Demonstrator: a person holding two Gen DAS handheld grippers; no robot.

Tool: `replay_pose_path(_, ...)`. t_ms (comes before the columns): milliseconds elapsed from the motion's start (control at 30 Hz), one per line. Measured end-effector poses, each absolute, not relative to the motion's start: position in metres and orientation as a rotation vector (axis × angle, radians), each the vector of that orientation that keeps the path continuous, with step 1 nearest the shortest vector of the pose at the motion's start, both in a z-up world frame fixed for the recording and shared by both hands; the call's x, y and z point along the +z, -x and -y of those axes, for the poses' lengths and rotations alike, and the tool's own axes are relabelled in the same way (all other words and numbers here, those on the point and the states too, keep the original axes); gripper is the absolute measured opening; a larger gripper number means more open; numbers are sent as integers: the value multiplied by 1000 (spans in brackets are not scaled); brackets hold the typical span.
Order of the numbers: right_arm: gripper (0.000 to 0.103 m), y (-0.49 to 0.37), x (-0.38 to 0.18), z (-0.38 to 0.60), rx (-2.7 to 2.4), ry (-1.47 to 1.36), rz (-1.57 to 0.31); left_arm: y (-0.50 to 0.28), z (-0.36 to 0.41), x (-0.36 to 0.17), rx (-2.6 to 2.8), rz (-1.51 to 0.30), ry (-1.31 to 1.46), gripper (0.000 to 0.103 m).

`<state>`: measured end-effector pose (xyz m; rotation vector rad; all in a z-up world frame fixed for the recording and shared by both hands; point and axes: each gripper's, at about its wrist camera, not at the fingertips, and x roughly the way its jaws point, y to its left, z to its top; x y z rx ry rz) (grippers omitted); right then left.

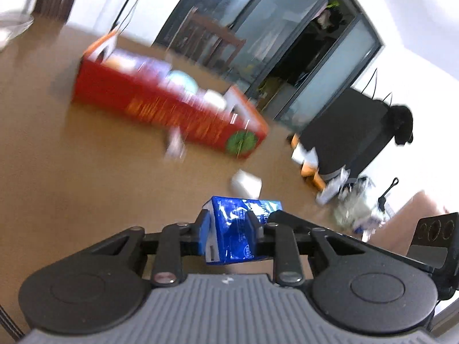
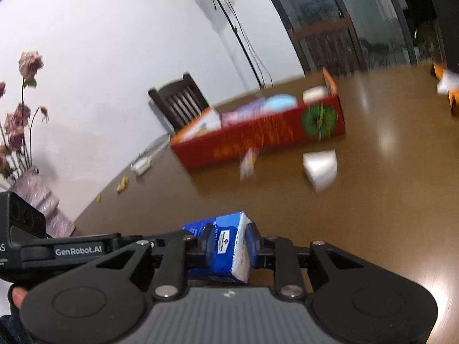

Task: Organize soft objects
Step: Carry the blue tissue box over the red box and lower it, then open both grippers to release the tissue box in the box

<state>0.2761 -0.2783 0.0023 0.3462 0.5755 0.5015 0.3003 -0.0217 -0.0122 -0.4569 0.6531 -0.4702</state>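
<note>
A blue plastic pack of tissues (image 1: pixel 238 238) hangs above the brown table (image 1: pixel 86 172), and my left gripper (image 1: pixel 229 223) is shut on it. The right wrist view shows the same blue pack (image 2: pixel 223 246) pinched in my right gripper (image 2: pixel 229 238), with its white end facing right. The left gripper's black body (image 2: pixel 71 250) lies alongside on the left. An open red box (image 1: pixel 160 109) (image 2: pixel 258 137) with several soft packs inside sits further back on the table. A white tissue pack (image 1: pixel 246 185) (image 2: pixel 320 169) and a small packet (image 1: pixel 175 146) (image 2: pixel 248 162) lie in front of the box.
A vase of pink flowers (image 2: pixel 25 114) stands at the table's left edge. A dark wooden chair (image 2: pixel 178 100) and a camera tripod (image 2: pixel 229 28) stand behind the table. A black draped chair (image 1: pixel 352 132) and orange items (image 1: pixel 309 169) sit at the right.
</note>
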Motion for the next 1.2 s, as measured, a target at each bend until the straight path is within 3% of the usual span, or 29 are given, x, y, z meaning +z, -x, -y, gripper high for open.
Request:
replay_pose_path(133,23,-342,45,287,496,-301,-484,-381,30,28,-496,-581,446,26)
replay_pose_path(267,22,-430,68,289,455,-268,-487,-480,43,43,-465,-653,481,26)
replay_pose_path(533,21,-593,37,275,346,-210,-718,-621,75,0,-341,-905,418,26)
replay_pose_path(700,17,-631,22,251,348,-49,-821,-634,79,-16,-291,-946,331,21)
replay_pose_path(900,19,-646,15,246,426,-47,-928,-626,80,-9,-238,-943,236,19)
replay_pose_path(1067,20,-643,17,240,439,-32,-959,-624,77,-2,-240,-968,222,22)
replay_pose_path(1133,29,-635,27,244,413,1,-931,-615,72,12,-246,-965,221,25)
replay_pose_path(1200,40,-622,46,250,410,8,-892,-598,68,36,-215,-916,191,43)
